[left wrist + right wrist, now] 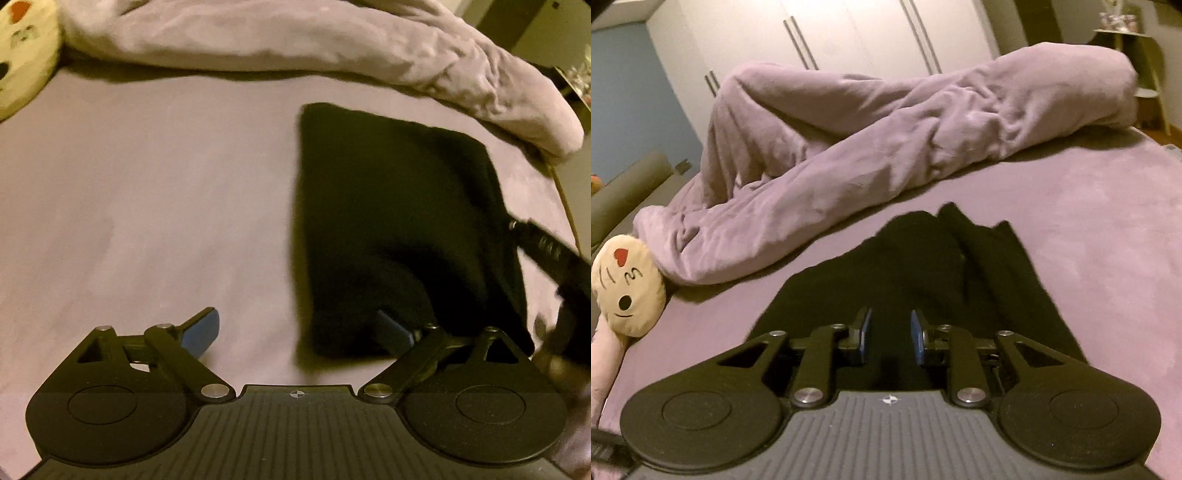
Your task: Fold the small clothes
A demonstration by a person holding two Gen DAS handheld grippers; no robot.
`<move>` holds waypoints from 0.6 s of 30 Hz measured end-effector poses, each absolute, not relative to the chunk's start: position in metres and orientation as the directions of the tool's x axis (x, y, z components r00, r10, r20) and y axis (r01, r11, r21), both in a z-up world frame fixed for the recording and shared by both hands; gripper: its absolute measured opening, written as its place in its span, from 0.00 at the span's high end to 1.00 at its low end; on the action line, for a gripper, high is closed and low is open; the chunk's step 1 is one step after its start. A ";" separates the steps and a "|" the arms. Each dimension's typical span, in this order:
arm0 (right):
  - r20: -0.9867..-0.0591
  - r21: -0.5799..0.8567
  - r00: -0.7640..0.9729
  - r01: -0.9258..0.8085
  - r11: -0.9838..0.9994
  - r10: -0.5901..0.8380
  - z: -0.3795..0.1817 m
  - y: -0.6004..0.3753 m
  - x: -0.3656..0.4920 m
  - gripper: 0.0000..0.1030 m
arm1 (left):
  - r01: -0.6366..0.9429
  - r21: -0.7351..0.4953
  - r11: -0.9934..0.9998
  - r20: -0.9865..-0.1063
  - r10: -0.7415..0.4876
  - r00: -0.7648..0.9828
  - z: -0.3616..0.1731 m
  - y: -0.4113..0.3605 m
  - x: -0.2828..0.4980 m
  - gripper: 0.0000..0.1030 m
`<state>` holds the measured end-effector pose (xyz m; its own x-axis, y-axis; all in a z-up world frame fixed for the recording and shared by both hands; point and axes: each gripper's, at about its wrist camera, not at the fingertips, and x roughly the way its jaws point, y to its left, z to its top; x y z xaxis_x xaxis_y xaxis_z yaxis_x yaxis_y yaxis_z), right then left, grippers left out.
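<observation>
From my left camera, I see the folded black cloth garment (pixel 399 221) lying flat on the mauve bed sheet (pixel 147 203), filling the 2 o'clock part of the view. My left hand-held gripper (pixel 299 328) stands wide, with nothing held; its blue right pad (pixel 393 330) sits at the garment's near edge, though I cannot tell whether it touches. At 3 o'clock a blurred black part of the other rig (pixel 550 254) crosses the garment's right edge. From my right camera, the right hand-held gripper (pixel 889 334) has its jaws at a narrow gap, with the dark fabric (pixel 923 266) seen between and beyond them; whether the pads pinch it I cannot tell. A bunched mauve duvet (pixel 868 147) lies across the bed at 12 o'clock, and a round cream emoji cushion (pixel 626 286) rests at 9 o'clock.
</observation>
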<state>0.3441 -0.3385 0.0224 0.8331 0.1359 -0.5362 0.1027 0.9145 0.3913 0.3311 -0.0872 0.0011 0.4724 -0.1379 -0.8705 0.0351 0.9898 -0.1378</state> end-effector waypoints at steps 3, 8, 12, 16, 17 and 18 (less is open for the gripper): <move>-0.520 0.375 0.843 0.080 0.924 0.138 0.023 -0.335 0.351 0.74 | -0.026 -0.120 0.992 -0.816 -0.084 0.573 0.018 -0.071 0.335 0.06; -0.489 0.333 0.866 0.071 0.940 0.108 0.017 -0.324 0.385 0.70 | -0.092 -0.330 0.939 -0.619 -0.142 0.772 0.015 -0.086 0.380 0.03; -0.489 0.197 0.872 0.079 0.977 0.028 0.005 -0.318 0.412 0.66 | -0.129 -0.270 0.954 -0.500 -0.025 0.866 -0.015 -0.126 0.416 0.02; -0.504 -0.009 0.861 0.065 0.998 -0.061 -0.022 -0.311 0.420 0.66 | -0.103 -0.185 0.977 -0.591 -0.027 0.806 -0.052 -0.159 0.438 0.02; -0.488 -0.051 0.870 0.054 0.997 -0.072 -0.028 -0.310 0.418 0.65 | -0.101 -0.139 0.985 -0.589 0.000 0.808 -0.060 -0.166 0.438 0.01; -0.473 -0.077 0.877 0.050 0.996 -0.081 -0.032 -0.309 0.416 0.64 | -0.100 -0.082 0.992 -0.584 0.034 0.811 -0.068 -0.173 0.438 0.00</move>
